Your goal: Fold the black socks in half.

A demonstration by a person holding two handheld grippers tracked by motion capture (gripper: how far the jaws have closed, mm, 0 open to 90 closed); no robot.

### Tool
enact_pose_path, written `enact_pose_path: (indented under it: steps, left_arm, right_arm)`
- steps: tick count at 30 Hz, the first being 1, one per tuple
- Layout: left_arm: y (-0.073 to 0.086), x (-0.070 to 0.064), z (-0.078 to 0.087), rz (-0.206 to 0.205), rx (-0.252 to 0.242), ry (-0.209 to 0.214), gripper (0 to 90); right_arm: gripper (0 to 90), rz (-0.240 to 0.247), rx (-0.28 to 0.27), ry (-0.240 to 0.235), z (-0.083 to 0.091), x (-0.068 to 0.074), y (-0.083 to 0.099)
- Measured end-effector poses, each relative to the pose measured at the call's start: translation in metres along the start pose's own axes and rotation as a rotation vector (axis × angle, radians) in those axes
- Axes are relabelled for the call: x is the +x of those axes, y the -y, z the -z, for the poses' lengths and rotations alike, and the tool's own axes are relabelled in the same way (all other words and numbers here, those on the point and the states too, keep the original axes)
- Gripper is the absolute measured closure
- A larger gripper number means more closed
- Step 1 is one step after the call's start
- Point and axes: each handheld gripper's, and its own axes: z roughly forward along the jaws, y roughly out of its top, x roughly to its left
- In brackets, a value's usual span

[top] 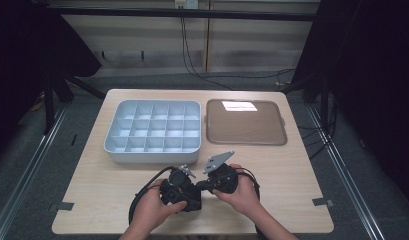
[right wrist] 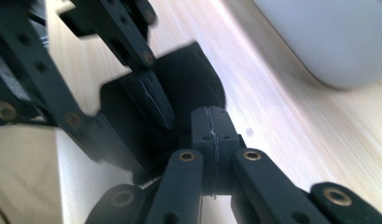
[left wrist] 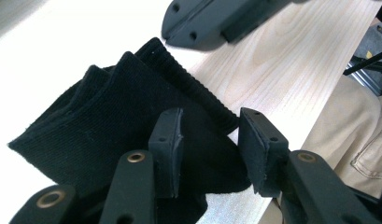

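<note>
A folded black ribbed knit sock (left wrist: 109, 135) lies on the pale wooden desk (top: 292, 170) near its 6 o'clock edge, between the two hands. The left hand-held gripper (left wrist: 209, 140) hovers over the sock with its jaws apart, the ribbed cuff lying between them. The right hand-held gripper (right wrist: 212, 128) has its jaws pressed together at the sock's edge; whether any cloth is pinched between them cannot be told. In the high view both hand-held grippers meet close together at 6 o'clock. At 11 o'clock of them sits a light grey plastic organiser box with many square compartments (top: 153, 150). At 1 o'clock lies a flat brown tray with a grey rim (top: 246, 141).
</note>
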Motion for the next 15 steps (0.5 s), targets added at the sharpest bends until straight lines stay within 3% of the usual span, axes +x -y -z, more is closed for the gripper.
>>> enact_pose_path:
  steps: [4,7,8,9,10,11,12,15]
  left_arm:
    - [0.001,-0.001,-0.001,0.015,-0.014,0.002,59.7]
    - [0.002,0.002,0.0,0.02,0.0,0.006,59.2]
    - [0.003,0.001,-0.002,0.069,-0.039,0.016,59.2]
    - [0.004,0.002,-0.002,0.072,-0.047,0.019,59.0]
    - [0.004,0.003,-0.002,0.065,-0.047,0.024,58.6]
    - [0.003,0.008,0.003,0.003,0.0,0.023,57.6]
    - [0.003,0.006,0.003,0.02,-0.012,0.033,55.6]
    - [0.004,0.007,0.002,0.031,-0.022,0.046,53.1]
  right_arm:
    - [90.0,0.018,0.031,-0.012,-0.009,0.002,-0.004]
    - [90.0,-0.004,0.047,-0.041,-0.022,0.003,-0.002]
    - [90.0,-0.011,0.04,-0.049,-0.024,0.002,-0.001]
    - [90.0,-0.004,0.049,-0.046,-0.026,0.001,0.0]
    - [90.0,-0.008,0.071,-0.04,-0.027,0.001,0.001]
    - [90.0,-0.03,0.074,-0.053,-0.029,0.002,0.002]
    - [90.0,-0.003,0.082,-0.062,-0.029,-0.001,0.005]
    - [90.0,-0.032,0.046,-0.085,-0.03,-0.006,0.011]
